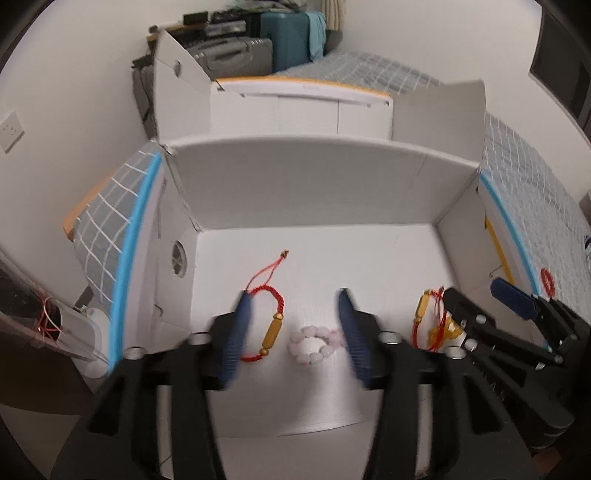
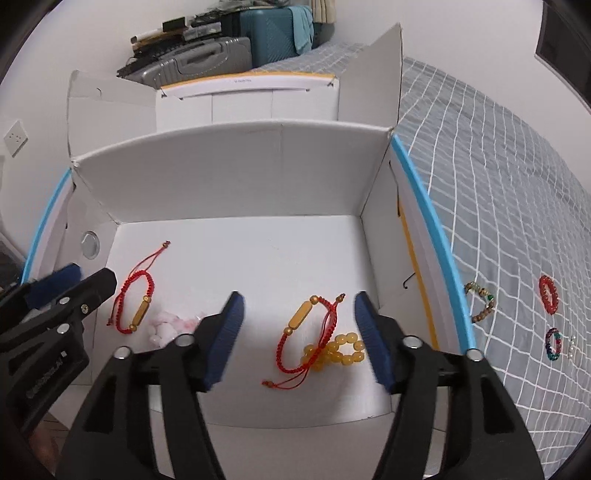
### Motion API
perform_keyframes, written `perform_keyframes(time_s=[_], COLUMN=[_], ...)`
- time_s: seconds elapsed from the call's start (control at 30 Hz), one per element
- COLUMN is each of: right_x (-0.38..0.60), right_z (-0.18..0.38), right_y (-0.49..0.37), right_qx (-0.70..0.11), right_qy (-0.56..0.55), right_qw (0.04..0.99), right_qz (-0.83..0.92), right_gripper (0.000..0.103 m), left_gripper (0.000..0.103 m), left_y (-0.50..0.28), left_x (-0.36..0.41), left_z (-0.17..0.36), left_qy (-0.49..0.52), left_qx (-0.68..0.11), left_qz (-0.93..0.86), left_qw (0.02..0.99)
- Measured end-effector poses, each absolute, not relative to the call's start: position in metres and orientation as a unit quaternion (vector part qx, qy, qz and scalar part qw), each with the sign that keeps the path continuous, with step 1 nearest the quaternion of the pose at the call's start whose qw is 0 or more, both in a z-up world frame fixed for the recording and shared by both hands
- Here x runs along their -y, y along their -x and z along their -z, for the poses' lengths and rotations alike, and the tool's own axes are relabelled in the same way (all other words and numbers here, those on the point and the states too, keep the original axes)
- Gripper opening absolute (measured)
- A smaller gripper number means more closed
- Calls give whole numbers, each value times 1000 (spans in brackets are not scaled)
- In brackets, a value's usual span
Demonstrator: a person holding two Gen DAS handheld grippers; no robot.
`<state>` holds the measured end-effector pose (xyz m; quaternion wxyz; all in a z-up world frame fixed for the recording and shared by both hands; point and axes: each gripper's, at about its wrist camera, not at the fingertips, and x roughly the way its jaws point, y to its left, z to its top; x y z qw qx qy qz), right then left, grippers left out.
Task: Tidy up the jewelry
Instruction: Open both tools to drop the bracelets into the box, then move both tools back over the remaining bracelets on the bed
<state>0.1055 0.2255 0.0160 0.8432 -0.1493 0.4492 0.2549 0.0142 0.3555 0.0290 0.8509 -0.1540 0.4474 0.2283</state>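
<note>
A white open box (image 1: pixel 314 184) (image 2: pixel 221 166) holds jewelry on its floor. My left gripper (image 1: pixel 293 299) is open and empty above a red cord bracelet with a gold tube (image 1: pixel 271 328) (image 2: pixel 135 308) and a pink bead bracelet (image 1: pixel 314 343) (image 2: pixel 166 326). My right gripper (image 2: pixel 299 299) (image 1: pixel 476 295) is open and empty above a second red cord bracelet (image 2: pixel 306 332) (image 1: pixel 428 314) lying over a yellow bead bracelet (image 2: pixel 340 350). On the bedspread right of the box lie a brown bead bracelet (image 2: pixel 482 306), a red bead bracelet (image 2: pixel 548 293) (image 1: pixel 547 282), a multicoloured one (image 2: pixel 553 344) and a small white one (image 2: pixel 571 347).
The box sits on a grey checked bedspread (image 2: pixel 498 166). Its flaps stand up at the back and sides, with a blue-edged flap (image 2: pixel 432 229) on the right. A second white box (image 2: pixel 251 99) stands behind. Suitcases (image 2: pixel 273 33) are against the far wall.
</note>
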Motion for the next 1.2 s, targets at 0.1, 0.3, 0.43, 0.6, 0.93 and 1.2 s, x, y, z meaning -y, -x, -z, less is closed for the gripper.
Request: perform_keyframes(time_s=[0.1, 0.3, 0.43, 0.6, 0.93, 1.2], right_x=[-220, -202, -181, -145, -63, 10], right_z=[-24, -45, -56, -68, -91, -100], right_y=[-102, -93, -92, -97, -101, -111], right_qx=[-439, -401, -387, -382, -357, -342], right_qy=[149, 162, 155, 133, 109, 98], right_qw=[849, 871, 881, 891, 914, 928], right_qz=[-253, -233, -222, -205, -162, -113], right_gripper=[73, 86, 92, 95, 95, 95], left_gripper=[68, 84, 92, 97, 97, 97], left_y=[-8, 3, 4, 4, -18, -41], left_x=[-354, -342, -326, -303, -236, -185], left_z=[-42, -69, -84, -100, -114, -117], left_qy=[147, 138, 126, 116, 89, 90], left_qx=[-429, -387, -367, -341, -324, -318], left_qz=[-241, -236, -228, -218, -171, -121], left_qw=[858, 881, 893, 907, 926, 936])
